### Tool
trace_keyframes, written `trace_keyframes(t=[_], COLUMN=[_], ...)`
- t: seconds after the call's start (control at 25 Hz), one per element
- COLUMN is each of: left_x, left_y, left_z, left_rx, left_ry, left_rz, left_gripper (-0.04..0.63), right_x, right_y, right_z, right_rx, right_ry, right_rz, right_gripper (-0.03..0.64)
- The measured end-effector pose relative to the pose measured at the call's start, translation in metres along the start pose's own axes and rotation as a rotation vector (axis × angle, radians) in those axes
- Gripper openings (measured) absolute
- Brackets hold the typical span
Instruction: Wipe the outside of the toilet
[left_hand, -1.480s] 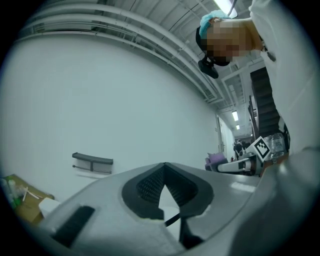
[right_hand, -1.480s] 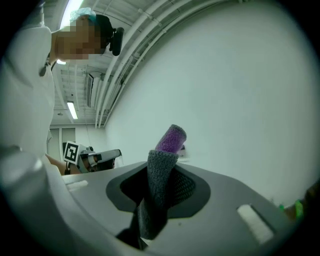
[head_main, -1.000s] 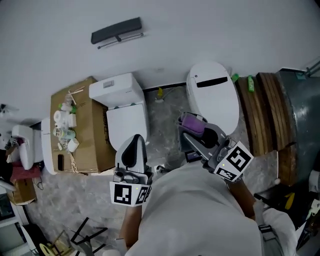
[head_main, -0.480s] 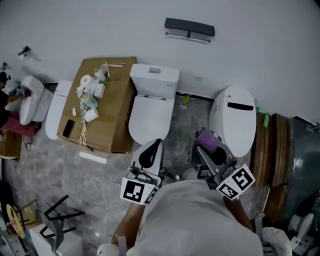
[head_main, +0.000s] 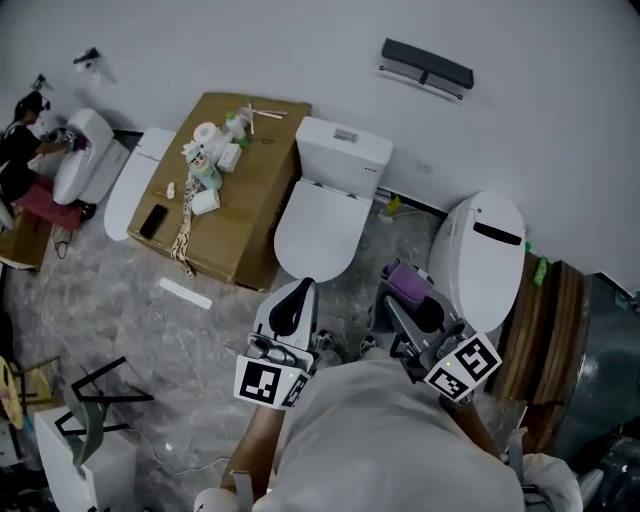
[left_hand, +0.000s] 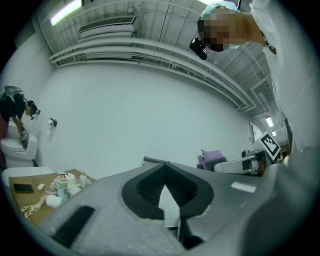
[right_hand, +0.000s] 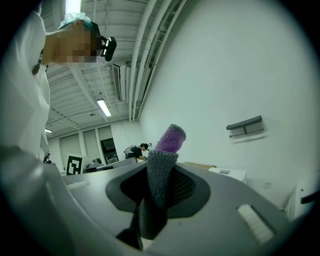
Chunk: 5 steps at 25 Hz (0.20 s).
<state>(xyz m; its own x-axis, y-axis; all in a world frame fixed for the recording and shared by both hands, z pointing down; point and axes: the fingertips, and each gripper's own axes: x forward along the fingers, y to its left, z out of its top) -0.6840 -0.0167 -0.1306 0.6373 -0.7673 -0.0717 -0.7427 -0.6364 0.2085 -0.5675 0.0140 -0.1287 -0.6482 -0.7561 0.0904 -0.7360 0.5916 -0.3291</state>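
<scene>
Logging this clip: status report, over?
Left gripper jaws shut, empty. Right gripper shut on purple cloth. Toilet ahead, not touched. No obstacle seen.

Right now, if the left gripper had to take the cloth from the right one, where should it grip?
Probably the purple end of the cloth, which stands free past the jaws of the right gripper; the grey part is clamped between them. Come from the tip side, across the roll, with the left gripper opened first: its jaws are together.

Left gripper (head_main: 300, 290) & right gripper (head_main: 398, 300): grey shells, black ribbed pads (left_hand: 147, 187) inside jaws, b/w square-marker cube (head_main: 266, 383) behind each claw. White top (head_main: 390, 440). Dark strap-on unit (right_hand: 109, 47) overhead, prob. head cam.
</scene>
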Motion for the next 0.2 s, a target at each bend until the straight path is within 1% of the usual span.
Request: trace_keyframes(t=[0.2], left_x=[0.003], left_y=[-0.020], left_z=[-0.006], left_rx=[-0.021], left_ry=[0.004], left_rz=[0.075], left_gripper=[0.005], right_x=[-0.017], right_y=[-0.013], right_z=[-0.004], right_rx=[-0.003], right_ry=[0.054], right_rz=[0.052], right_gripper=[0.091])
